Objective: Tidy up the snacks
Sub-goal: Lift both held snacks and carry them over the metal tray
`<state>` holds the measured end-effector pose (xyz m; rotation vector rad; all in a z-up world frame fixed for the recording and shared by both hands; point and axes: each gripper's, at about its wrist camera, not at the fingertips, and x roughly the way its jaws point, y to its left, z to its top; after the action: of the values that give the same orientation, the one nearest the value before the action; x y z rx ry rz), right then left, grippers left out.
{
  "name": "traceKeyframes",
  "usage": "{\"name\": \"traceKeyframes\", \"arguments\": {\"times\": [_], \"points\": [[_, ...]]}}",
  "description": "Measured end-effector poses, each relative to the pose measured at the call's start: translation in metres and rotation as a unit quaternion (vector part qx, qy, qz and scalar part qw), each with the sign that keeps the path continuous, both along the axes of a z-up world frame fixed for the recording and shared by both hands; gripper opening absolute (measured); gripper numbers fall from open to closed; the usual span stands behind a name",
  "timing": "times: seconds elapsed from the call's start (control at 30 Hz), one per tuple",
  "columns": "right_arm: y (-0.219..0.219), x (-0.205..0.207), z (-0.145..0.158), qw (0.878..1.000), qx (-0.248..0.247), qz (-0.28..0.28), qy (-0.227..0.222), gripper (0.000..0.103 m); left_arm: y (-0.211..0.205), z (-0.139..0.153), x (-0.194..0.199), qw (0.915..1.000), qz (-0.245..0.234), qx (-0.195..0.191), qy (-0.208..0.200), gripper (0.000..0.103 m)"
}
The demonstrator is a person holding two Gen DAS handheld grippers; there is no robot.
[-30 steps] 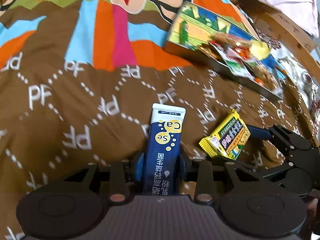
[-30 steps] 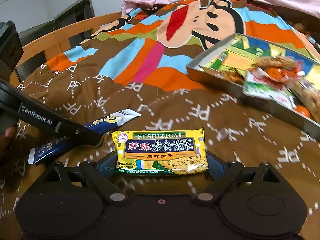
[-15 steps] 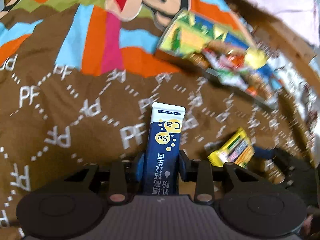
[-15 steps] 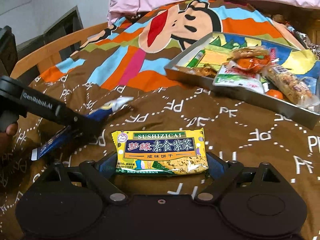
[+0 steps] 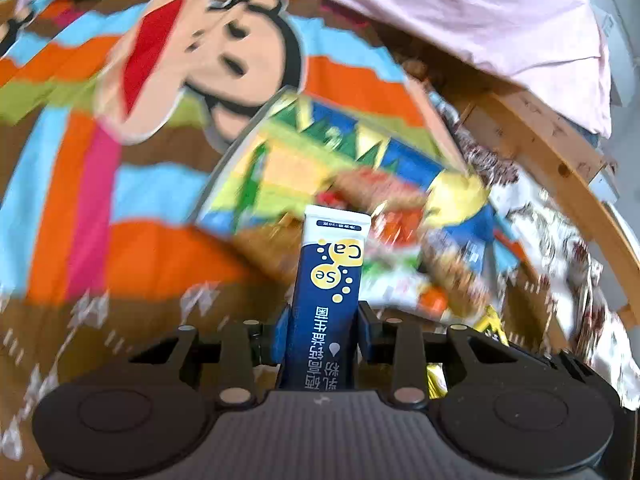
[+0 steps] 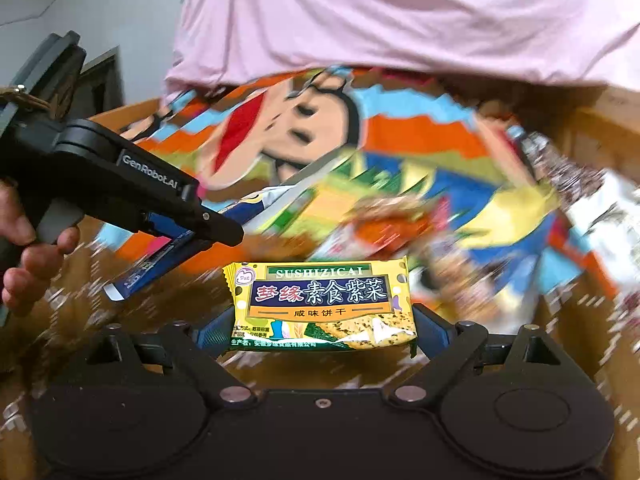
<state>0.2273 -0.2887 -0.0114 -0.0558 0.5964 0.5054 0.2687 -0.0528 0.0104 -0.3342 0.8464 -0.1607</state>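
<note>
We're over a bed with a brown "PF" patterned cartoon blanket (image 5: 100, 184), a pink sheet (image 6: 400, 20) bunched up at 12 o'clock and a curved wooden bed frame (image 5: 560, 168) off around 2 o'clock. Both views are pretty smeared, so details in the background are mushy.

Our left gripper (image 5: 323, 332) is clamped on a tall navy blue sachet with yellow "Ca Se" bubbles (image 5: 326, 300), standing upright between the jaws with its white top edge pointing at the box. Our right gripper (image 6: 320, 332) is squeezed onto a flat yellow foil pack of seaweed crackers (image 6: 320, 304), held crosswise by its two short ends. In the right view the left gripper (image 6: 208, 232) sits at about 9 o'clock with the sachet poking out of it.

The target looks like the shallow colourful printed snack box (image 5: 256, 128) on the blanket, roughly 12 to 1 o'clock from both tools. It already has several wrapped snacks (image 6: 392, 216) piled in it, though we can't tell which ones exactly. So we'd say pick-up is done for these two, and what's left is carrying them over and dropping them in. More crinkly silver wrappers (image 5: 560, 240) lie near the frame at 3 o'clock, so probably more rounds after this.
</note>
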Motion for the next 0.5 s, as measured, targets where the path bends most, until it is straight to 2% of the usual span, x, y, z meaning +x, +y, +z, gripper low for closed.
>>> {"name": "traceKeyframes", "arguments": {"times": [0.23,0.5], "points": [[-0.042,0.05,-0.008,0.996,0.04,-0.081,-0.005,0.092,-0.04,0.01,0.06,0.9992,-0.01,0.004,-0.039,0.037],[-0.063,0.087,-0.019,0.995,0.033,-0.089,-0.02,0.092,-0.078,0.005,0.108,0.9975,-0.028,0.013,-0.064,0.037]]}}
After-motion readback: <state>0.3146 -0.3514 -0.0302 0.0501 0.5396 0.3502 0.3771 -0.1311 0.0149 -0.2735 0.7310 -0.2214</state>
